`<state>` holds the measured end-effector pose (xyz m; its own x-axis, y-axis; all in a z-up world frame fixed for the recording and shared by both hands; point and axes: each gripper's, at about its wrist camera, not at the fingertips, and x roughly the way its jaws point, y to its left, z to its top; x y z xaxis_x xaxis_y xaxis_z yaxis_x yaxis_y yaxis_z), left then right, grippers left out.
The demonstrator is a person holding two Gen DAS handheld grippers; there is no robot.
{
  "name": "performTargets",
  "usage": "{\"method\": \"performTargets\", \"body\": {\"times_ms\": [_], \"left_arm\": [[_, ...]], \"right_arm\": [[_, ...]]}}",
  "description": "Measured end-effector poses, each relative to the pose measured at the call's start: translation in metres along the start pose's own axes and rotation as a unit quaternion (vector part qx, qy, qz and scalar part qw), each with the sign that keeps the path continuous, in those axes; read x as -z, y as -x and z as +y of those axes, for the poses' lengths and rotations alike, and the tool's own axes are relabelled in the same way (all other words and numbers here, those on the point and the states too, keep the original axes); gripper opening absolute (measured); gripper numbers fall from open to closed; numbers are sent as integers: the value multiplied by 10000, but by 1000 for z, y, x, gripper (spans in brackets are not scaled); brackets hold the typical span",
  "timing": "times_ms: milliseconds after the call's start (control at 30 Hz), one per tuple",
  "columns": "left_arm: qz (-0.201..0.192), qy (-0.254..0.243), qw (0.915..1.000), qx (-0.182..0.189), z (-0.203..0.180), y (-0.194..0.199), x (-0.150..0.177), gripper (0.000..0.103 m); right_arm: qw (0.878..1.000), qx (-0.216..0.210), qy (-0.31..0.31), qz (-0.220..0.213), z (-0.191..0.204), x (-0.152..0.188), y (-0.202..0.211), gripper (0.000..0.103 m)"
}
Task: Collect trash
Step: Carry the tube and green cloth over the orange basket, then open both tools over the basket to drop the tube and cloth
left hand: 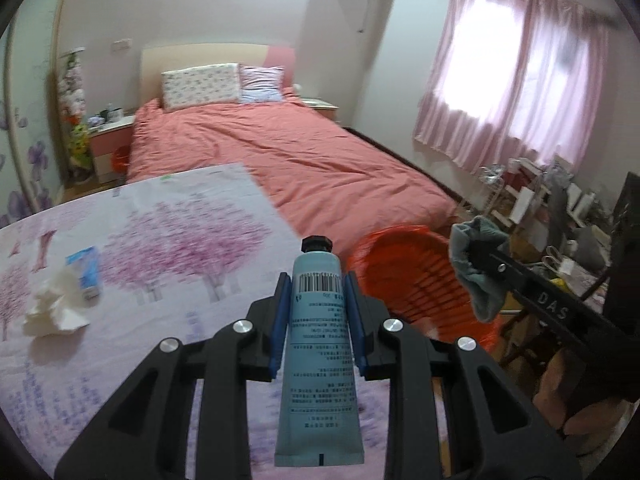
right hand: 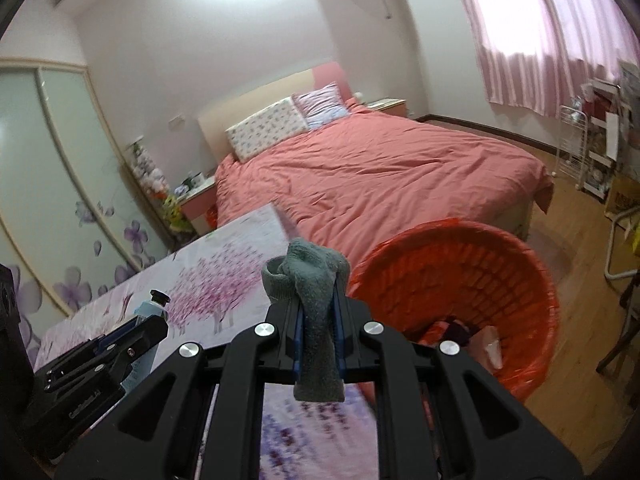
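My left gripper (left hand: 318,280) is shut on a pale blue tube (left hand: 318,344) with a black cap and a barcode, held above the floral table (left hand: 160,240). In the right wrist view my right gripper (right hand: 318,296) is shut on a grey-green sock (right hand: 316,292) that hangs between its blue pads. An orange bin (right hand: 516,264) lined with an orange bag stands just right of the table; a few items lie at its bottom. The same bin (left hand: 404,268) shows in the left wrist view, with the sock (left hand: 478,268) over it. A crumpled white tissue (left hand: 54,308) and a small blue-white packet (left hand: 86,272) lie on the table at left.
A bed with a salmon cover (left hand: 288,160) fills the room behind the table. A cluttered rack and desk (left hand: 560,216) stand at right under pink curtains. A wardrobe with flower prints (right hand: 60,200) lines the left wall. Wooden floor (right hand: 576,240) shows beyond the bin.
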<state>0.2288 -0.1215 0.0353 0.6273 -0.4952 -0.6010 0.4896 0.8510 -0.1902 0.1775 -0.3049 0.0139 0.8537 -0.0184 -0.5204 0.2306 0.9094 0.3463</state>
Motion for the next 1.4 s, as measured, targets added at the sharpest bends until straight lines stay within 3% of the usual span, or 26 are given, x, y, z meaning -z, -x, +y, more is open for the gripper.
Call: {"method": "performTargets", "body": {"times_ms": [367, 600, 800, 900, 967, 1133, 1400], "left_arm": [[126, -426, 9965, 704, -89, -60, -21, 27], [393, -516, 9940, 884, -112, -109, -17, 27], [590, -364, 9945, 789, -102, -139, -13, 30], [610, -379, 9952, 663, -97, -143, -12, 34], [662, -323, 9953, 625, -91, -146, -10, 34], [686, -256, 9962, 477, -76, -145, -7, 34], [547, -364, 9977, -155, -36, -117, 0, 44]], "right_arm": [[9984, 381, -388, -140, -66, -17, -6, 12], [9964, 467, -695, -118, -101, -21, -21, 12], [9940, 398, -1017, 90, -119, -20, -39, 17], [9933, 452, -1052, 169, -123, -18, -45, 27], [9932, 491, -1038, 187, -122, -16, -45, 40], [9942, 599, -861, 216, -114, -10, -44, 49], [9960, 657, -576, 200, -95, -13, -39, 51]]}}
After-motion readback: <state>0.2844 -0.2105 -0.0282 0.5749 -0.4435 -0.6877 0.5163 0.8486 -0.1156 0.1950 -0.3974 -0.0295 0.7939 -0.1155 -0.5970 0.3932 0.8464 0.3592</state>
